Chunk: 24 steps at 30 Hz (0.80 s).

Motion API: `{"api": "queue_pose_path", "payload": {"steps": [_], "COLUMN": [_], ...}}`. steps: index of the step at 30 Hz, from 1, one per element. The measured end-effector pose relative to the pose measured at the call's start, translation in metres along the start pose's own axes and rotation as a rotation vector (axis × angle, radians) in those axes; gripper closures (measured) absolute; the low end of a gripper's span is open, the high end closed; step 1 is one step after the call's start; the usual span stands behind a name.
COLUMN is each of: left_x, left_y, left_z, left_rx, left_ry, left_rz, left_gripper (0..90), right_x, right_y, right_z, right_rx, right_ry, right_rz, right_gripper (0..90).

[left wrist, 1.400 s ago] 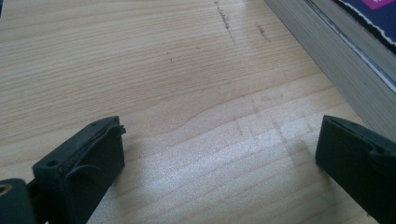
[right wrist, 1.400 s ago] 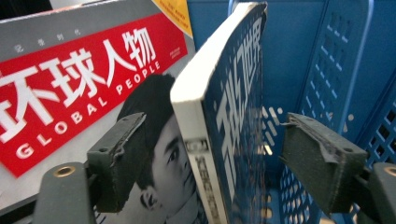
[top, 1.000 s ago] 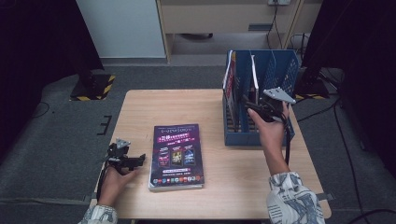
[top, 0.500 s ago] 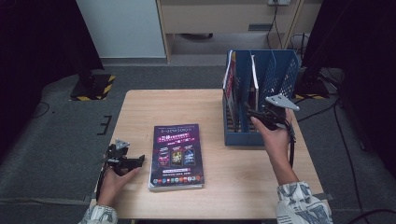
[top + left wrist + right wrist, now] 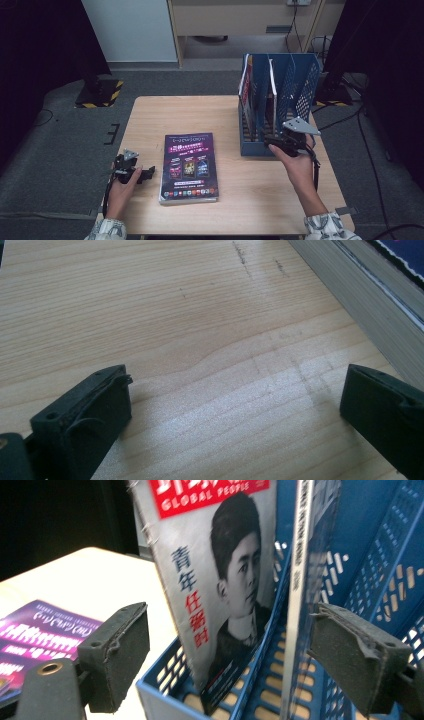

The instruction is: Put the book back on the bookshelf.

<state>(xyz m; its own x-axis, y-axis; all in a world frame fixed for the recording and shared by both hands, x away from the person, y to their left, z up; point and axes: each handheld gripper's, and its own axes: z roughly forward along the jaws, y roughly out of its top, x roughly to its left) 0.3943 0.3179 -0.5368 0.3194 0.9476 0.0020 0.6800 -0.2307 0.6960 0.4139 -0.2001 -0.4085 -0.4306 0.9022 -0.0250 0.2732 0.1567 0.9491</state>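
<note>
Between the open right tongs (image 5: 227,655), a racked magazine (image 5: 215,580) reads "GLOBAL PEOPLE"; left tongs (image 5: 235,410) gape.

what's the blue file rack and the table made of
Blue file rack: looks like moulded plastic, given its uniform colour and walls and floor pierced with slots. Table: pale wood or wood-look laminate, with matte grain lines running along it and some scuffs in the left gripper view.

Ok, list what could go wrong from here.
1. The purple book lies flat and looks thick; the open left gripper sits low beside its edge, so a pinch may only shove it.
2. The right gripper, open at the blue rack, could snag the leaning magazine or nudge the rack.
</note>
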Motion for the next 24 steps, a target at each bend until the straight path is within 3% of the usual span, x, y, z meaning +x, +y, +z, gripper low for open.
{"api": "queue_pose_path", "payload": {"steps": [9,12,16,19,24], "left_x": [0.0,0.0,0.001,0.001,0.0], "left_y": [0.0,-0.001,-0.001,-0.001,0.003], "left_z": [0.0,-0.001,-0.002,-0.003,-0.006], "left_rx": [-0.001,0.0,0.001,-0.005,-0.027], "left_ry": [-0.003,-0.018,-0.032,-0.05,-0.067], "left_rz": [0.003,0.019,0.031,0.048,0.026], "left_gripper": [0.0,0.0,0.0,3.7,5.4], "right_x": [0.015,0.029,0.042,0.057,0.074], "right_y": [-0.028,-0.038,-0.04,-0.035,-0.035], "right_z": [-0.006,-0.006,-0.005,0.003,0.011], "right_rx": [0.004,0.029,0.038,0.037,0.041], "right_ry": [0.033,0.063,0.081,0.131,0.182], "right_rz": [0.024,0.011,-0.007,-0.024,-0.041], "right_gripper": [16.8,16.9,17.5,20.9,21.5]}}
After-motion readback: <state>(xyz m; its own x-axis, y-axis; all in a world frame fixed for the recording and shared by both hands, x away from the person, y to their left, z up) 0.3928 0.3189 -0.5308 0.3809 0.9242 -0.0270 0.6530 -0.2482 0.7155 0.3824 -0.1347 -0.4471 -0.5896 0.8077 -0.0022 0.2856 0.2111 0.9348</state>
